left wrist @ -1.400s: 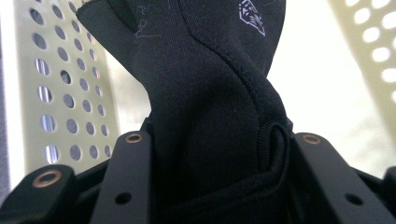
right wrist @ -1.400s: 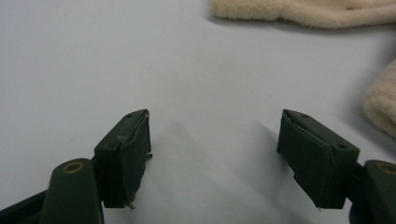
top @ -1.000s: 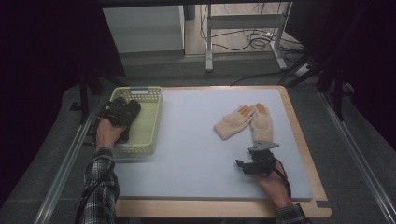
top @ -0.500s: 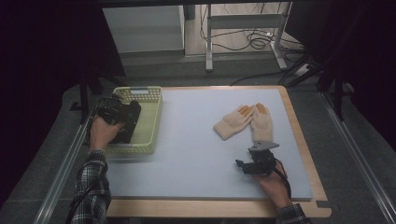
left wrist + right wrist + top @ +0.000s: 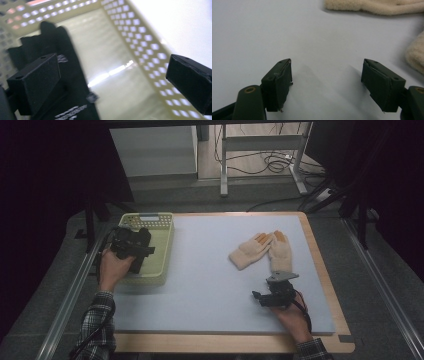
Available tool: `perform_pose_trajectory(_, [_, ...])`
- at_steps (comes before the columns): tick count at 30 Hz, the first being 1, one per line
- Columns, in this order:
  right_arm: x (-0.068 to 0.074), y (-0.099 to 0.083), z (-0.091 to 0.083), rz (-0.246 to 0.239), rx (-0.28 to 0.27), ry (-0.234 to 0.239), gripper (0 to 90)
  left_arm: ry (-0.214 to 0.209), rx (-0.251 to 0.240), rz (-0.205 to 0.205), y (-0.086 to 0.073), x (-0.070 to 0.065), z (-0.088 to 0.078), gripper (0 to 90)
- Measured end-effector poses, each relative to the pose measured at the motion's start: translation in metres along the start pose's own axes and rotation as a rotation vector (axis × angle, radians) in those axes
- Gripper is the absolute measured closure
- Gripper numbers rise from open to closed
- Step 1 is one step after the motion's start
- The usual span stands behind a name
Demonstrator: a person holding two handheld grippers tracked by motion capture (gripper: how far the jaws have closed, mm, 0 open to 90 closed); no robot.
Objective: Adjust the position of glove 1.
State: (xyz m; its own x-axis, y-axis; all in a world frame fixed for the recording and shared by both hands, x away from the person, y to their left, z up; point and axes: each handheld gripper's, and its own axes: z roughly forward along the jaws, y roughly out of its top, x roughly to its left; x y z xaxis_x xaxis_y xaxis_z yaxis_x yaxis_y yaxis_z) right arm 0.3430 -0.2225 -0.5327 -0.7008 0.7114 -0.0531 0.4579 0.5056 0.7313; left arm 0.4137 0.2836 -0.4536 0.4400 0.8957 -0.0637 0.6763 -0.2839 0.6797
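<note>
A pale yellow-green perforated basket (image 5: 165, 251) stands at the left of the blue-grey mat (image 5: 210, 270). My left gripper (image 5: 142, 251) hovers over the basket; its jaws have just been opening and now stand wide. In the left gripper view a black glove (image 5: 62, 50) lies on the basket floor (image 5: 117, 60) beneath my left gripper (image 5: 115, 80), and neither pad touches it. My right gripper (image 5: 257, 297) rests low on the mat at the right, open with nothing between its jaws. A pair of cream gloves (image 5: 262, 250) lies just beyond it, and their edges (image 5: 374, 6) show past my right gripper (image 5: 327, 82).
The mat lies on a wooden tabletop (image 5: 327, 270) whose rim shows at the right and front. Metal rails (image 5: 70, 295) run along both sides of the table. Desk legs and cables (image 5: 270, 165) stand on the floor behind it.
The left hand has shifted a little and risen over the basket, with its jaws opened. The right hand and the cream gloves have stayed where they were.
</note>
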Motion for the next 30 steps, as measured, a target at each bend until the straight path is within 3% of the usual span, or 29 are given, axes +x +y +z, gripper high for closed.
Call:
perform_pose_trajectory(8, [0.000, 0.000, 0.000, 0.000, 0.001, -0.001, 24.1, -0.056, -0.037, 0.088, 0.005, -0.036, -0.007, 0.0])
perform_pose_trajectory(11, [0.000, 0.000, 0.000, 0.001, 0.001, 0.000, 24.1, -0.063, -0.056, 0.144, 0.006, -0.053, -0.009, 0.0])
perform_pose_trajectory(18, [0.000, 0.000, 0.000, 0.001, 0.001, 0.000, 24.1, -0.119, -0.096, 0.221, 0.004, -0.090, -0.011, 0.0])
perform_pose_trajectory(25, [0.000, 0.000, 0.000, 0.002, 0.002, 0.000, 24.2, -0.189, -0.103, 0.272, -0.006, -0.128, -0.006, 0.0])
perform_pose_trajectory(30, [0.000, 0.000, 0.000, 0.003, 0.002, 0.000, 24.1, -0.221, -0.109, 0.300, -0.016, -0.147, 0.002, 0.0])
